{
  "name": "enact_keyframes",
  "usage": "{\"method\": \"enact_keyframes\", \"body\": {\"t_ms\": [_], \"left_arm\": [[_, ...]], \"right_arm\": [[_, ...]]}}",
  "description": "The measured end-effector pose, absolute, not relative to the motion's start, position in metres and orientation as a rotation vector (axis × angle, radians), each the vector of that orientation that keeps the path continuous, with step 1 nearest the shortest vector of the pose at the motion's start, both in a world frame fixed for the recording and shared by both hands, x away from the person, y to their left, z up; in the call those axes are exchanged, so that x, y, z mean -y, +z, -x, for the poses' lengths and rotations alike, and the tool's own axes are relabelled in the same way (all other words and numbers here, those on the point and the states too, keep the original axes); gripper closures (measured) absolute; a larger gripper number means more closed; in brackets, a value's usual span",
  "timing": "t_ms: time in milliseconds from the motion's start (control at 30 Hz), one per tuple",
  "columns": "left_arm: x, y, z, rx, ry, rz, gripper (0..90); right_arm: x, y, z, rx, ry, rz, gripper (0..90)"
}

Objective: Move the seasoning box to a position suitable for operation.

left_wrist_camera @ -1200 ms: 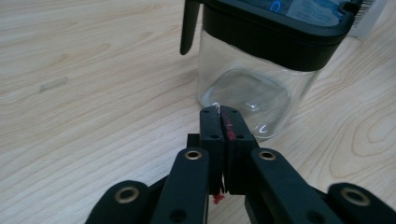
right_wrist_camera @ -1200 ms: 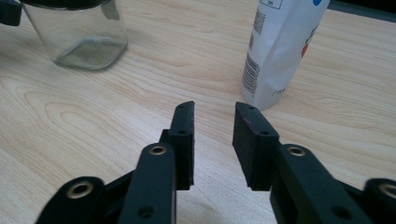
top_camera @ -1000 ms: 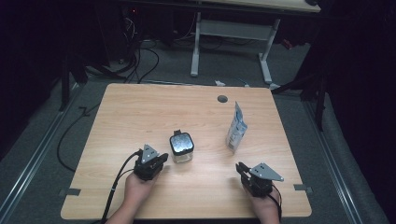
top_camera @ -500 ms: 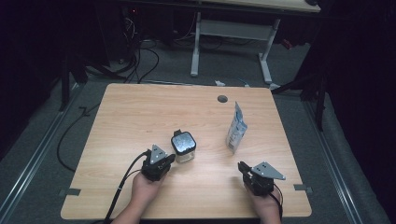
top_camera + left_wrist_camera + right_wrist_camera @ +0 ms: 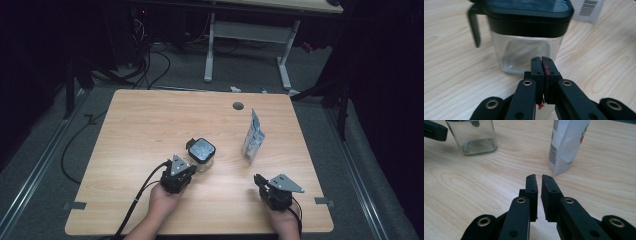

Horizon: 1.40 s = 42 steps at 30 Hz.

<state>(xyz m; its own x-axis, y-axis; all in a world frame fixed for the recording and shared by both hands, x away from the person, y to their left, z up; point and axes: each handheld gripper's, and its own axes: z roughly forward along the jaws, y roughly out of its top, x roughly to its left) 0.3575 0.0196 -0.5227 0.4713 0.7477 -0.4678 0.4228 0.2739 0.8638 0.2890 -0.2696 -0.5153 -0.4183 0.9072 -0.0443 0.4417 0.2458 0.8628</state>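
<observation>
Left gripper (image 5: 541, 61) has its jaws pressed together with nothing between them, and its tips sit just short of the near wall of a clear glass jar (image 5: 524, 53) with a black lid (image 5: 529, 11) and a black side latch (image 5: 474, 27). From the high view, this gripper (image 5: 186, 167) lies at the near-left of the jar (image 5: 201, 152), which stands upright around the middle of the table (image 5: 145, 120).

Right gripper (image 5: 539, 182) is narrow, a thin slit between its pads, empty, and rests over bare wood toward the near right of the table. Ahead of it stands a white pouch (image 5: 567, 145), upright, well apart from the jar; in the high view the pouch (image 5: 251, 136) is to the right of the jar and farther than the right gripper (image 5: 260, 181).

The step in hand looks like the approach to the jar, with the left hand closing in on it. Shut jaws cannot take the body or the lid, so the next move calls for opening them wide enough to span the jar or its latch, or else using the closed tips to steady it. The right gripper seems placed to go for the pouch, and it too would need to open first.
</observation>
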Motion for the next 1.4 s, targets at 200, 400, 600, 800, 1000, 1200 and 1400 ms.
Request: {"method": "enact_keyframes", "body": {"t_ms": [200, 400, 600, 800, 1000, 1200, 1400], "left_arm": [[-0.045, -0.521, -0.391, -1.215, 0.375, -1.287, 90.0], [-0.042, -0.521, -0.415, -1.222, 0.370, -1.275, 90.0], [-0.035, -0.517, -0.415, -1.182, 0.348, -1.292, 90.0], [-0.029, -0.515, -0.393, -1.151, 0.294, -1.286, 90.0], [-0.020, -0.517, -0.363, -1.120, 0.263, -1.308, 90.0], [-0.031, -0.519, -0.356, -1.128, 0.298, -1.326, 89.1], [-0.046, -0.515, -0.352, -1.125, 0.336, -1.318, 84.4]], "right_arm": [[0.267, -0.517, -0.290, -1.985, 1.090, -1.221, 84.3], [0.266, -0.517, -0.290, -1.984, 1.088, -1.208, 84.3], [0.265, -0.518, -0.291, -1.986, 1.087, -1.214, 84.2], [0.264, -0.517, -0.292, -1.985, 1.083, -1.205, 84.2], [0.255, -0.517, -0.300, -2.003, 1.083, -1.200, 86.3], [0.234, -0.519, -0.322, -2.043, 1.076, -1.184, 90.0], [0.215, -0.520, -0.340, -2.071, 1.086, -1.196, 90.0]]}}
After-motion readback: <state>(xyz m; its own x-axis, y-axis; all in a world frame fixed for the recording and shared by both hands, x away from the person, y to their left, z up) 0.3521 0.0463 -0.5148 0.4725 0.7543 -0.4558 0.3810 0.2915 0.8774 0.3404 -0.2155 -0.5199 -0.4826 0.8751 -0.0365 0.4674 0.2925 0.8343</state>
